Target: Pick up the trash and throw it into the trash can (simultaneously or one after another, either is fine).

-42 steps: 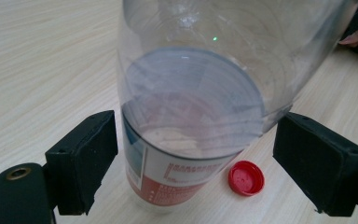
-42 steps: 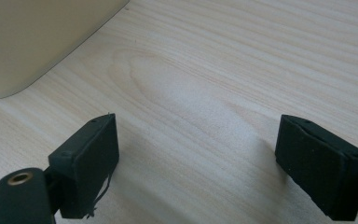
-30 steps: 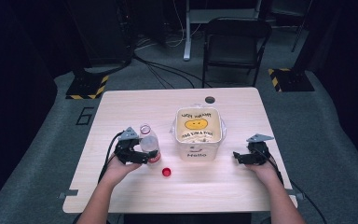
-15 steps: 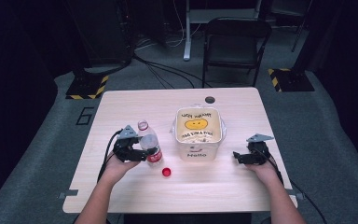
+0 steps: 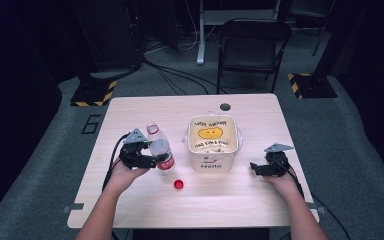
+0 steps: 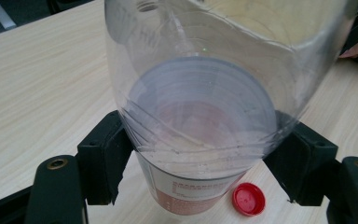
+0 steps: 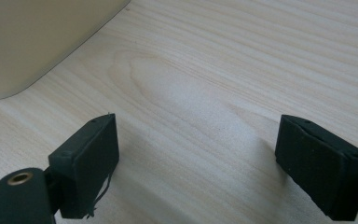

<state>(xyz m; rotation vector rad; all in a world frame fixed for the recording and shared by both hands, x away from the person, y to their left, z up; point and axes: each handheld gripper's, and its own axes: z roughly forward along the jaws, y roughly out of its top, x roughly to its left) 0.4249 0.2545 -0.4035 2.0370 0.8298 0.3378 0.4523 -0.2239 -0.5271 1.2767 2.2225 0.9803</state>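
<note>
In the high view I see the pale wooden table (image 5: pixel 145 210) across the lower half of the frame, with my forearms coming in from the bottom edge. At the centre of the table stands the cream tub (image 5: pixel 212 142) with a yellow smiley face and the word Hello on its front.

Left of centre, my left gripper (image 5: pixel 152 159) clamps the clear plastic bottle (image 5: pixel 160 150), its jaws having just been closing onto it. The bottle has a red label low on its body and an open neck, and it leans a little toward the upper left. In the left gripper view both black pads press the bottle's (image 6: pixel 200 116) clear wall from either side.

At the right of the frame, my right gripper (image 5: pixel 254 167) rests beside the tub with its jaws wide apart over bare wood.

The red cap (image 5: pixel 178 184) lies on the table just below the bottle, apart from it.
</note>
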